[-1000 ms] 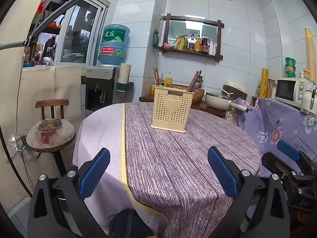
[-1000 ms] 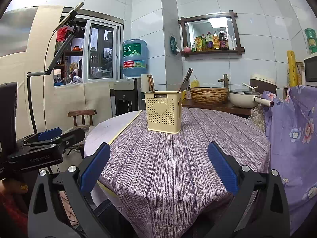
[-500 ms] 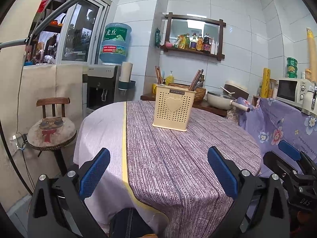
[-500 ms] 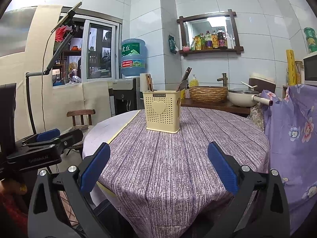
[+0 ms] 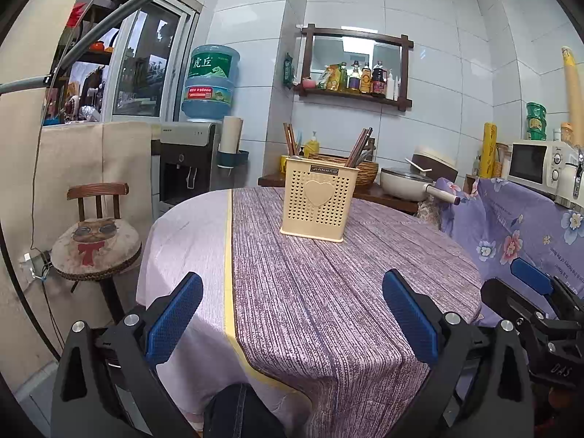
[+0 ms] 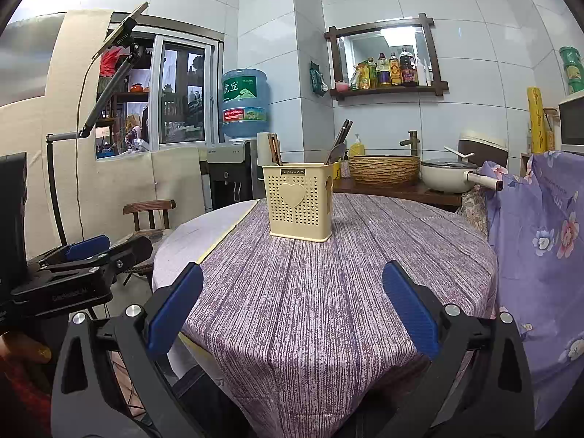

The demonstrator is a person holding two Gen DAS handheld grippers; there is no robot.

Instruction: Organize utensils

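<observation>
Both grippers hover at the near edge of the round table, empty, with their blue-padded fingers spread wide. Going from left to right, the left gripper (image 5: 292, 314) sits over the pale strip and yellow stripe of the tablecloth (image 5: 328, 292), so the cream utensil holder (image 5: 317, 202) lies ahead of it and a little to its right; the right gripper (image 6: 292, 314) has the utensil holder (image 6: 297, 204) almost dead ahead, only slightly left of its midline. Neither looks clearly nearer, though the right one seems better lined up for a straight reach. Standing upright well beyond both sets of fingertips, toward the far side of the table, the holder is a squarish perforated plastic box with a raised heart on its front face and a small dark label at the rim. Dark chopsticks (image 5: 359, 146) poke out of its right side, leaning up and to the right, another bundle stands at the left rear, and a spoon bowl (image 6: 335, 153) shows at the right. No loose utensil is visible on the cloth, so the sorting looks largely done.
</observation>
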